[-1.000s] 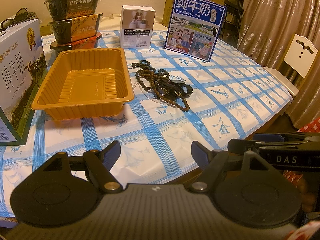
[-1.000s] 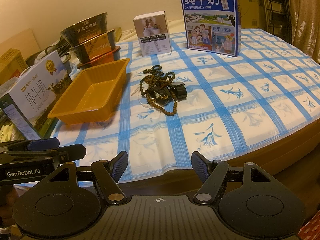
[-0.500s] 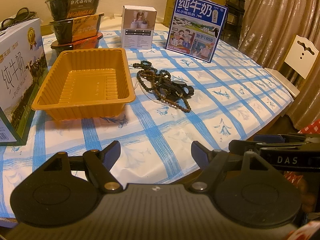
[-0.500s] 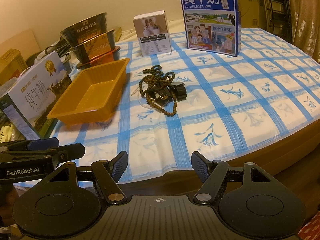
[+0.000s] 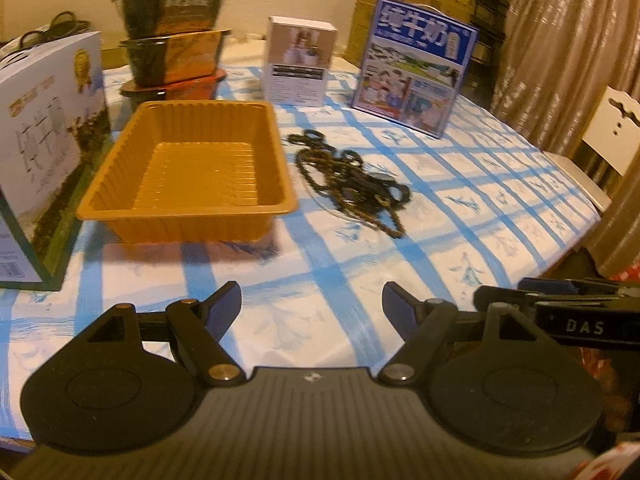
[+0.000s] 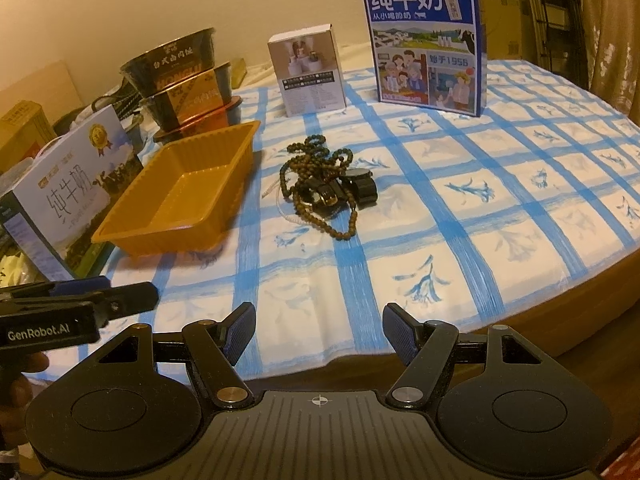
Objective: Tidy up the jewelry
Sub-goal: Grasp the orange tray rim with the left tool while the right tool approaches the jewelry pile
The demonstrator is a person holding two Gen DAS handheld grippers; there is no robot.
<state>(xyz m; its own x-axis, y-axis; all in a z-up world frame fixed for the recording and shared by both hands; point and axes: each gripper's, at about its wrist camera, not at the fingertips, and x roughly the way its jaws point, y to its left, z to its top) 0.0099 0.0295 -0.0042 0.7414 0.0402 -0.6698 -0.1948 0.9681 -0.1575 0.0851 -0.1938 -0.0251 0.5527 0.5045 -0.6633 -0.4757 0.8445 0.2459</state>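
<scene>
Both my grippers hang over the near edge of the worktop (image 6: 520,208), which wears a white cloth with a blue grid. Left gripper (image 5: 312,306): fingers wide apart, nothing between them. Right gripper (image 6: 319,332): fingers likewise wide, nothing held. The jewelry (image 6: 326,186) lies in one tangled heap near the middle of the worktop: brown bead strings looped over and around a dark watch (image 6: 360,184), with a thin white cord trailing from the heap toward the near edge. Just beside the heap, toward the left edge and not touching it, sits an orange plastic tray (image 5: 192,168) with a ribbed floor. Behind the tray, at the far left corner, stands a stack of black and gold food bowls (image 6: 188,80). A white milk carton box (image 6: 68,196) stands at the left edge beside the tray. Along the far edge stand a small white product box (image 6: 308,76) and a blue milk box (image 6: 428,40), both upright. Left wrist view is slightly blurred.
</scene>
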